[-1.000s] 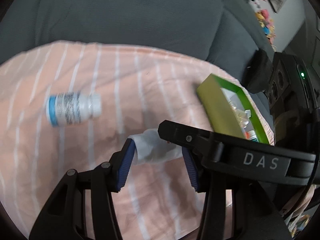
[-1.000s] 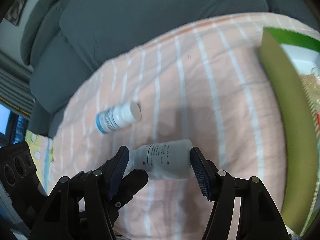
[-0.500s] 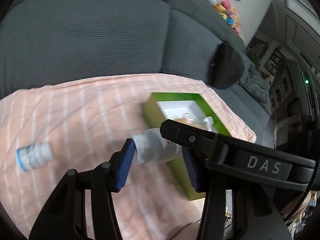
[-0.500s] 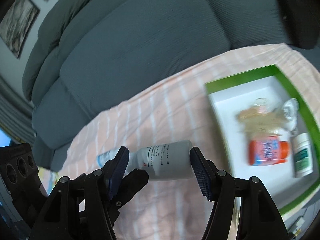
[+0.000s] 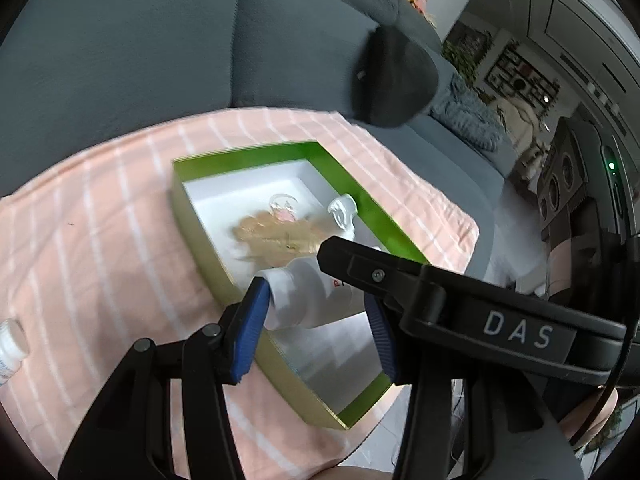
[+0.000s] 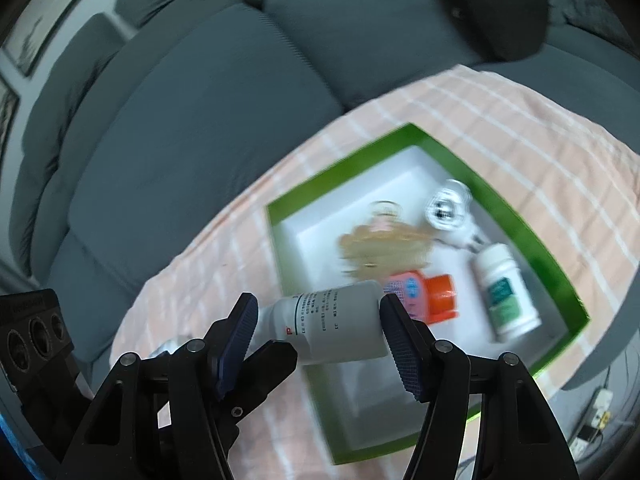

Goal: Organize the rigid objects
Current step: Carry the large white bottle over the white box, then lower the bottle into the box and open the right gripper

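White letters "DAS" stand on the right hand-held gripper (image 5: 320, 316); bottle labels are unreadable.

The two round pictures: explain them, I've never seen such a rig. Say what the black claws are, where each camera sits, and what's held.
There is no robot. A person holds a two-finger gripper in each hand, each with a fisheye camera looking along its fingers. One picture is the left gripper's view, the other the right gripper's. The right gripper is shut on a white bottle by a green box, which sits on a striped pink cloth over a grey sofa. The bottle also sits between the left pads; whether they press is hidden. The box holds an orange-capped bottle and a green-labelled bottle.
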The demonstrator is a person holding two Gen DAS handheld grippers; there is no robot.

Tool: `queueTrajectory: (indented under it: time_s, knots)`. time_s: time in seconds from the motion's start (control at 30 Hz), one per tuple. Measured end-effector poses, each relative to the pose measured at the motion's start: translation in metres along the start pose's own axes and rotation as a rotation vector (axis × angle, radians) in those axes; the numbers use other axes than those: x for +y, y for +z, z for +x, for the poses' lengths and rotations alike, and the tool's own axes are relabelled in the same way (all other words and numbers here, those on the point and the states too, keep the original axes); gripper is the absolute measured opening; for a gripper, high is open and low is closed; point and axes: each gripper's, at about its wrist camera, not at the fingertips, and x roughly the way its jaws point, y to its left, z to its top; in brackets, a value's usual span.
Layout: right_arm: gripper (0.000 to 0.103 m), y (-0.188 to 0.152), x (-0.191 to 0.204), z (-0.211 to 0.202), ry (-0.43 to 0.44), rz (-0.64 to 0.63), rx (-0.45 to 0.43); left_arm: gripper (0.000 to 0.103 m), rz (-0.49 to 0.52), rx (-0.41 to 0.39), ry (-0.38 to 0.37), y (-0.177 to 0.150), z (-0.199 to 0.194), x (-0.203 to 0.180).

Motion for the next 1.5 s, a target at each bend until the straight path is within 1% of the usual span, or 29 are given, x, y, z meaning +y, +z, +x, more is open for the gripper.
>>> queueTrajectory:
  time_s: [0.13,0.3,0.43,0.63,0.8,1.1,1.17,1.23,1.3,1.37,1.43,1.5]
  knots:
    - [0.067,-0.002,-0.020,0.007,-0.016,0.050,0.023,0.047,0.005,0.042,-0.004,-0.003,0.014,-0.003]
    - [0.067,-0.003,-0.033,0.014,-0.041,0.075,0.042,0.047,-0.005,0.083,-0.023,-0.006,0.027,-0.002]
    - [0.067,-0.004,-0.037,0.017,-0.071,0.084,0.053,0.047,-0.012,0.108,-0.036,-0.007,0.034,-0.001]
    - [0.067,-0.004,-0.045,0.024,-0.083,0.102,0.071,0.047,-0.016,0.136,-0.047,-0.007,0.039,0.000]
    - [0.067,-0.002,-0.047,0.028,-0.114,0.104,0.073,0.047,-0.046,0.179,-0.064,-0.008,0.047,0.003]
    - [0.067,-0.003,-0.057,0.036,-0.108,0.135,0.098,0.047,-0.026,0.202,-0.030,-0.009,0.050,-0.001]
    - [0.067,-0.003,-0.058,0.038,-0.106,0.143,0.107,0.049,-0.023,0.213,-0.027,-0.009,0.050,0.000]
    - [0.067,-0.003,-0.058,0.039,-0.104,0.147,0.113,0.051,-0.028,0.213,-0.045,-0.009,0.049,0.002]
    - [0.067,-0.004,-0.057,0.035,-0.109,0.146,0.103,0.053,-0.035,0.206,-0.059,-0.009,0.046,0.002]
    - [0.068,-0.004,-0.053,0.031,-0.113,0.140,0.088,0.058,-0.024,0.189,-0.058,-0.010,0.040,0.000]
    - [0.080,-0.004,-0.048,0.024,-0.126,0.122,0.063,0.066,-0.006,0.173,-0.060,-0.010,0.031,-0.002]
    - [0.080,-0.005,-0.041,0.016,-0.143,0.103,0.029,0.070,0.005,0.156,-0.060,-0.008,0.021,-0.003]
